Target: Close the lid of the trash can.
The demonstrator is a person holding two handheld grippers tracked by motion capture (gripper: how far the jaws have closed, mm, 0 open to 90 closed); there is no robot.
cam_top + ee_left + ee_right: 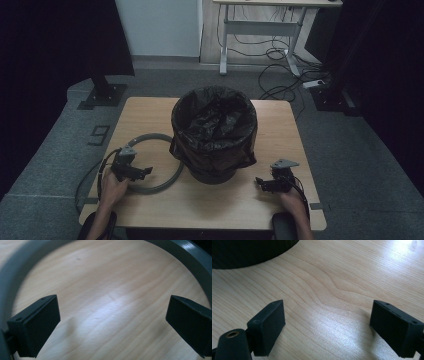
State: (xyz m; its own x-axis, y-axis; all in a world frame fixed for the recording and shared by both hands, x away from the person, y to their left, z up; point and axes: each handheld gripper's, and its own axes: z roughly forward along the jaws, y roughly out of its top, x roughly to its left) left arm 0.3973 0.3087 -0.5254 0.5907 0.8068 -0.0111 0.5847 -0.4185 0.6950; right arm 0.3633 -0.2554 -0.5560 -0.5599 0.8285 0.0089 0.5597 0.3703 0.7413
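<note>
grey plastic ring point(152, 162) lies flat on the bench point(280, 125), beside the black-lined bin point(214, 131). left claw point(142, 172) is held wide open and empty over the ring's near rim. right claw point(261, 182) is open, empty. next, the rim must be straddled and gripped.

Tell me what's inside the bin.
A crumpled black bag lines the bin and folds over its rim. Its dark folds hide the bottom, so any contents cannot be seen.
</note>
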